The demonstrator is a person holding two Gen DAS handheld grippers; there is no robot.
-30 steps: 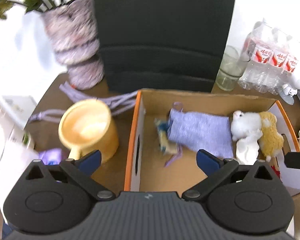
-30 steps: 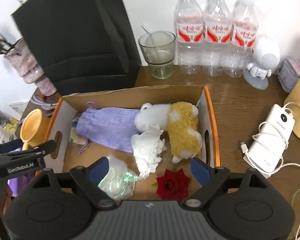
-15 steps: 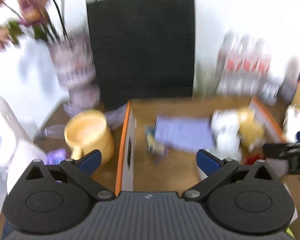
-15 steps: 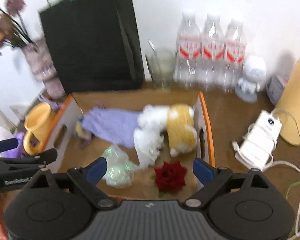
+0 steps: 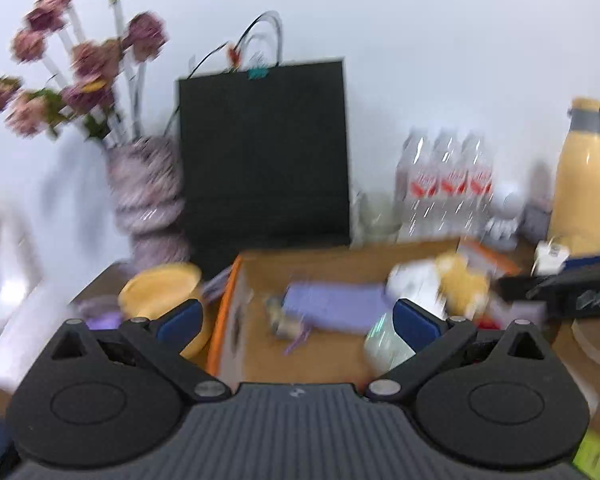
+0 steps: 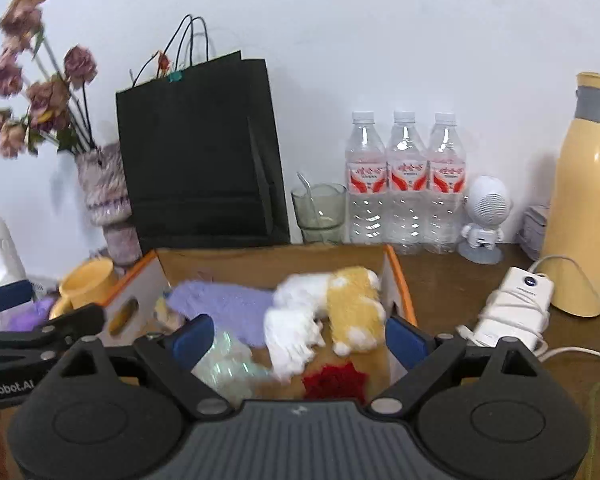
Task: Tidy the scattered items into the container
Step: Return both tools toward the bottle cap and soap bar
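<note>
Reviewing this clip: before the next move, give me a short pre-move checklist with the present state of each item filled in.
1. Left gripper empty, jaws apart: ok.
2. Right gripper empty, jaws apart: ok.
3. Cardboard box open, with bare floor for more: ok.
4. Plush toy, purple cloth and red rose inside the box: ok.
5. Everything loose boxed: not ok; yellow mug stands outside, left of the box.
6. Left wrist view sharp enough to aim: not ok, blurred.
</note>
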